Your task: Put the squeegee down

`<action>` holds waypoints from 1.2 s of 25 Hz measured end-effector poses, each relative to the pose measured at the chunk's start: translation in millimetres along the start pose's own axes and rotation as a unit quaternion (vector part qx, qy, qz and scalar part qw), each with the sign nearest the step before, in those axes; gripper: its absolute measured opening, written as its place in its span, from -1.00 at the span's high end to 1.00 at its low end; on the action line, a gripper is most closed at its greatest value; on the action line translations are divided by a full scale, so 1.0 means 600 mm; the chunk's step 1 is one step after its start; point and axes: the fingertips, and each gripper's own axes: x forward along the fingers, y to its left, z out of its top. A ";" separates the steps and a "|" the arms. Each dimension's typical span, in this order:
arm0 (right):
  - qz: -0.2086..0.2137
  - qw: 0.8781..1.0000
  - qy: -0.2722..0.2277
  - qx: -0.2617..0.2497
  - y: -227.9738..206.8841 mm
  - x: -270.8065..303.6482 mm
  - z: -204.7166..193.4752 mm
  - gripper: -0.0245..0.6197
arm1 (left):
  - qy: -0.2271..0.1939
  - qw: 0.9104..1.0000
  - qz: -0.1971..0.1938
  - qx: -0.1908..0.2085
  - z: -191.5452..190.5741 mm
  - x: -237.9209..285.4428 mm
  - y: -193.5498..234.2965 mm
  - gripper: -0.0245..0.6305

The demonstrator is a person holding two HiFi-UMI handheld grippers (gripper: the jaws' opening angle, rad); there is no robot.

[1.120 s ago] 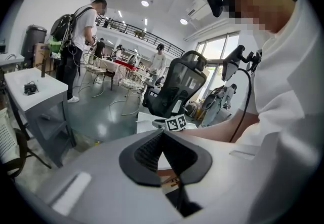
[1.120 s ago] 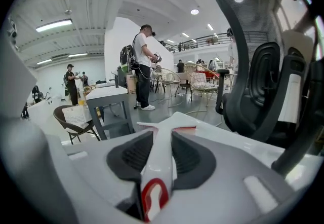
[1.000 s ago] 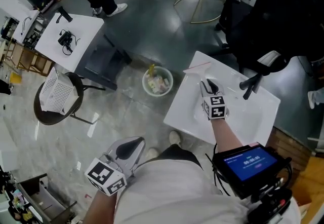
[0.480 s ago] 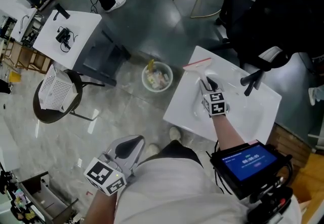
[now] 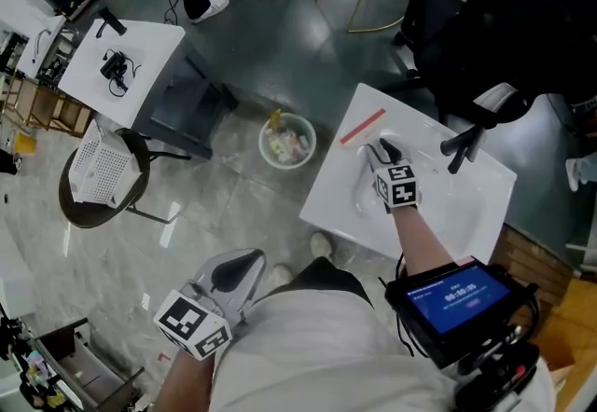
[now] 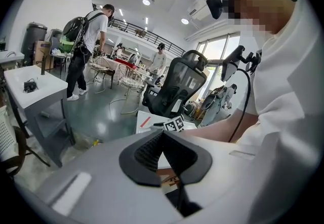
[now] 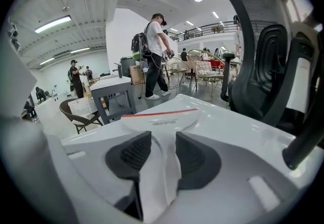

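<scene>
The squeegee (image 5: 366, 127) lies flat on the white table (image 5: 448, 205), near the far left corner. It is white, with a thin red strip along its wide front edge. Its white handle runs back from that edge toward the person.

The right claw (image 5: 384, 152) is low over the table, right at the handle. In the right gripper view the handle sits between the two dark pads of the right claw (image 7: 161, 139), and the wide head of the squeegee (image 7: 162, 115) rests on the table (image 7: 228, 121) just past them. The claw has just been opening. Its two sides now stand apart with the handle loose between them, not squeezed.

The left claw (image 5: 238, 272) is held down by the person's waist, over the floor and well away from the table. In the left gripper view the two sides of the left claw (image 6: 163, 139) are pressed together, with nothing between them.

A black office chair (image 5: 522, 19) stands at the far side of the table. A round bin (image 5: 287, 142) with rubbish in it sits on the floor just left of the table. A small screen (image 5: 457, 294) glows blue by the person's right arm. Farther off, a person with a backpack (image 7: 154, 56) stands by another small table (image 5: 131, 65)
</scene>
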 end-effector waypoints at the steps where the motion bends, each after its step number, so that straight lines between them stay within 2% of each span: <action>1: 0.000 1.000 0.001 0.001 0.000 -0.001 -0.001 0.48 | 0.000 1.000 -0.001 0.000 0.000 -0.001 0.000 0.91; 11: -0.001 1.000 0.003 -0.001 -0.001 -0.012 0.000 0.48 | -0.003 1.000 -0.004 0.000 0.000 -0.006 0.000 0.91; 21: -0.015 1.000 -0.005 -0.006 0.014 -0.071 0.009 0.48 | -0.017 1.000 -0.020 0.007 0.000 -0.032 -0.012 0.91; 30: -0.024 0.999 -0.022 -0.019 0.074 -0.161 0.022 0.49 | -0.037 0.998 -0.048 0.014 -0.020 -0.084 -0.031 0.91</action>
